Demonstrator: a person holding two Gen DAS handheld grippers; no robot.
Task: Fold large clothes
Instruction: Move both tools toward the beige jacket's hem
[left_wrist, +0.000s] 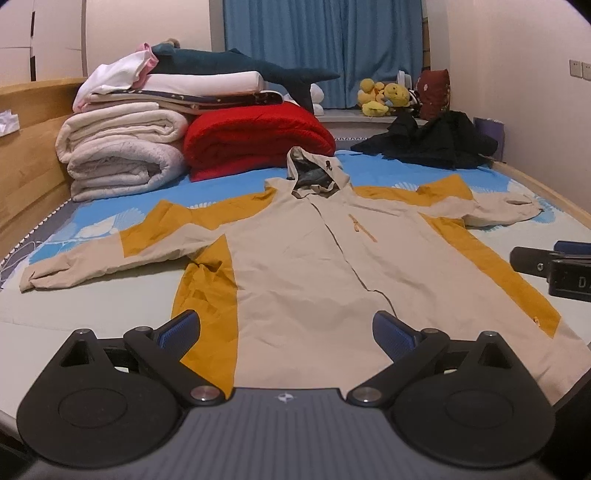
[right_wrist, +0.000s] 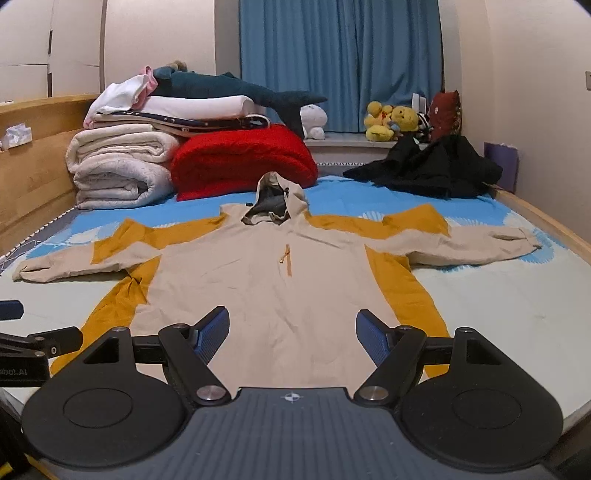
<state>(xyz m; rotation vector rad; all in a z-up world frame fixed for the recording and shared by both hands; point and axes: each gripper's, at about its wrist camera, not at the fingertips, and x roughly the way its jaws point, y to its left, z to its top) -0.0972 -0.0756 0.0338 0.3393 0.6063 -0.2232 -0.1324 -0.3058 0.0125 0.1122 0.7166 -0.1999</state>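
Note:
A beige and mustard hooded jacket (left_wrist: 303, 258) lies flat, front up, on the bed, sleeves spread to both sides and hood at the far end; it also shows in the right wrist view (right_wrist: 266, 280). My left gripper (left_wrist: 286, 328) is open and empty, hovering over the jacket's near hem on its left half. My right gripper (right_wrist: 291, 328) is open and empty, over the hem near the middle. The right gripper shows at the right edge of the left wrist view (left_wrist: 554, 266); the left gripper shows at the left edge of the right wrist view (right_wrist: 29, 347).
Folded white quilts (left_wrist: 122, 155) and a red blanket (left_wrist: 255, 140) are stacked at the bed's far left, with a plush shark (left_wrist: 236, 66) on top. A black garment (left_wrist: 436, 140) lies far right. Wooden bed frame (left_wrist: 29, 166) runs along the left; a wall stands on the right.

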